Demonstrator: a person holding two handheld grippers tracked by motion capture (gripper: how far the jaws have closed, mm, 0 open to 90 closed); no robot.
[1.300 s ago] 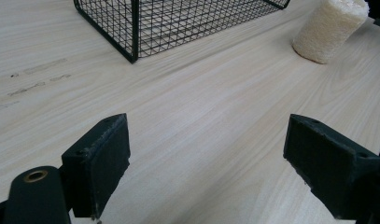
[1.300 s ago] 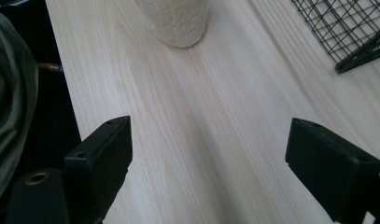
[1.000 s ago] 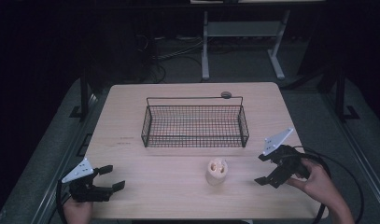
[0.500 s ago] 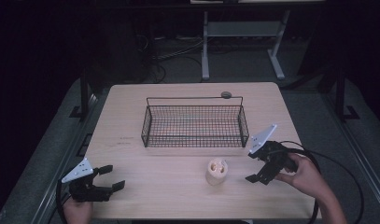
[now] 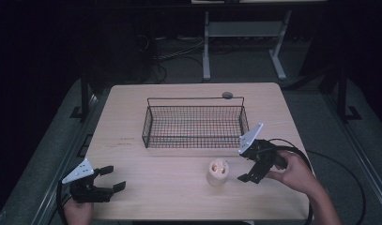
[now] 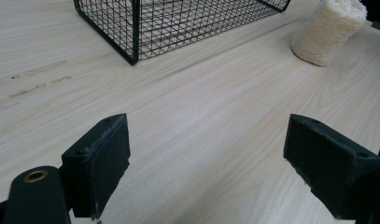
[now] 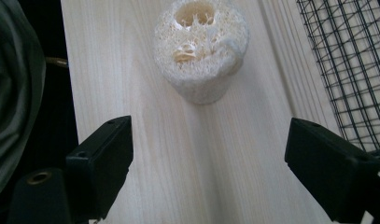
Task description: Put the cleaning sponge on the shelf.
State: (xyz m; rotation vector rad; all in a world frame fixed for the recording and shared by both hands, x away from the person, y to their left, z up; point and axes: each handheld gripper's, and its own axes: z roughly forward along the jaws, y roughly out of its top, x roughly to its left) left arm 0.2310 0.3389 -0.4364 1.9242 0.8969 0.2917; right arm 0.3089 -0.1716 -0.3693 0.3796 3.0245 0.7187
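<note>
A pale loofah piece [image 5: 217, 172] stands upright on the light wooden table [image 5: 179, 197], in the lower centre of the high view, just below a black wire basket [image 5: 195, 121] that sits mid-frame. The right gripper [image 5: 248, 169], held by the person's right hand [image 5: 294, 171] at the lower right, points toward the loofah piece with its jaws wide apart; the two are close but not touching. In the right gripper view the loofah piece (its hollow, fibrous top facing the camera) sits at the upper centre, between and beyond the parted jaws, with the basket mesh at the upper right. The left gripper [image 5: 112, 178] rests at the lower left of the high view, jaws spread and holding nothing. A small round dark object [image 5: 227, 95] lies behind the basket's far rim.
</note>
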